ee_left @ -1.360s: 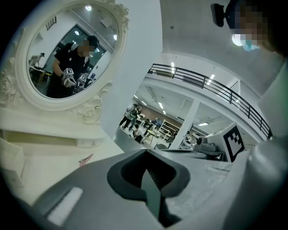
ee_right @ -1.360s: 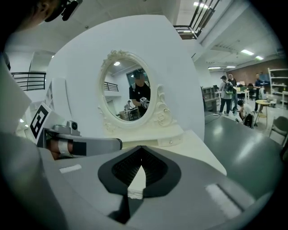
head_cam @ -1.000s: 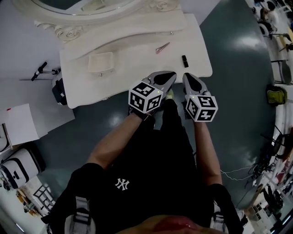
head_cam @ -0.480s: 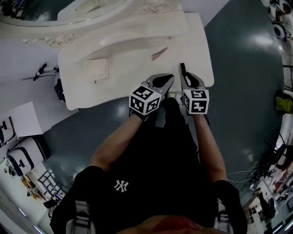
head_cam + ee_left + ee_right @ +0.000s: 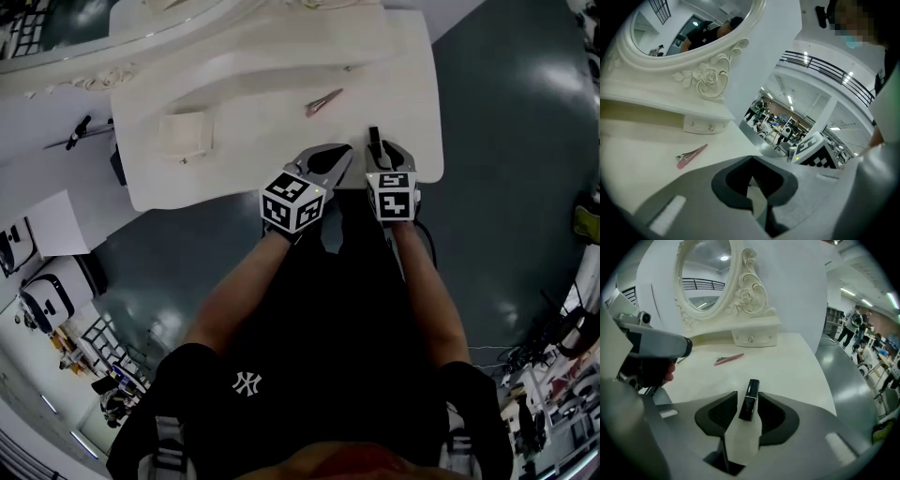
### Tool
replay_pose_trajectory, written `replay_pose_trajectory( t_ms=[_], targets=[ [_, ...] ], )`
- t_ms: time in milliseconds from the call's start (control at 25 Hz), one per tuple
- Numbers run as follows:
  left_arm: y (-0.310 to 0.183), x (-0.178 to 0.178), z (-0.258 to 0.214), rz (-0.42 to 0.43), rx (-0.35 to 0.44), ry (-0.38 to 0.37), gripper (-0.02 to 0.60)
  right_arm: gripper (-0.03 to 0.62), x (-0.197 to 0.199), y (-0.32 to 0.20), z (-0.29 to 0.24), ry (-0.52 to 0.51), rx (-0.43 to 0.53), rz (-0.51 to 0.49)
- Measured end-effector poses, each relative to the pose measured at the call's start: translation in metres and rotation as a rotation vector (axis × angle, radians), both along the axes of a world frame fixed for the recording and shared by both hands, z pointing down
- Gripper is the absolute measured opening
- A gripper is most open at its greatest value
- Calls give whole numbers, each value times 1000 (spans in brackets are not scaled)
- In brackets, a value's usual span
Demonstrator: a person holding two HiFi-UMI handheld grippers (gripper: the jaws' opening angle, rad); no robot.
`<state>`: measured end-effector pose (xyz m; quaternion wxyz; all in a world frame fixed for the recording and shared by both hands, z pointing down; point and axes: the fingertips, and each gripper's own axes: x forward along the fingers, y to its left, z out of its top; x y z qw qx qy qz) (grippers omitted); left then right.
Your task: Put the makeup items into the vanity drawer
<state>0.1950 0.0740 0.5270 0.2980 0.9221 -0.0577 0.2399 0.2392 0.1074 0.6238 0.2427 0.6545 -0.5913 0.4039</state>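
A black lipstick tube (image 5: 751, 389) lies on the white vanity top (image 5: 262, 141) near its front right edge. My right gripper (image 5: 748, 401) is lowered around it. Its jaws have just been opening and stand open, with a gap on each side of the tube. In the head view the lipstick (image 5: 374, 137) pokes out ahead of the right gripper (image 5: 384, 148). My left gripper (image 5: 751, 161) hovers just left of it over the table's front edge (image 5: 345, 150), shut and empty. A pink hair clip (image 5: 323, 101) (image 5: 691, 155) (image 5: 729, 359) lies further back.
A small drawer (image 5: 186, 134) stands pulled open at the left of the vanity. Another small drawer (image 5: 752, 337) sits shut under the oval mirror (image 5: 705, 273). Dark glossy floor (image 5: 506, 187) surrounds the table. Bags and papers (image 5: 47, 244) lie on the floor at left.
Both grippers have dropped down toward the tabletop. The right one has come over the lipstick and its jaws have spread apart around it. The left one stays shut.
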Motion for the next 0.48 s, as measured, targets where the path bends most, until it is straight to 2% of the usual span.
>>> replay_pose_trajectory(
  t_ms=[160,320,480],
  targets=[
    [2,2,5,-19,-7,-15,0,163,3,-3,12,6,-25,-21],
    [0,3,9,-47,-13,-33,0,129,4,-3,21,16,-62,-50],
    [-2,2,9,-73,-15,-39,0,121,9,-5,21,12,-64,-58]
  ],
)
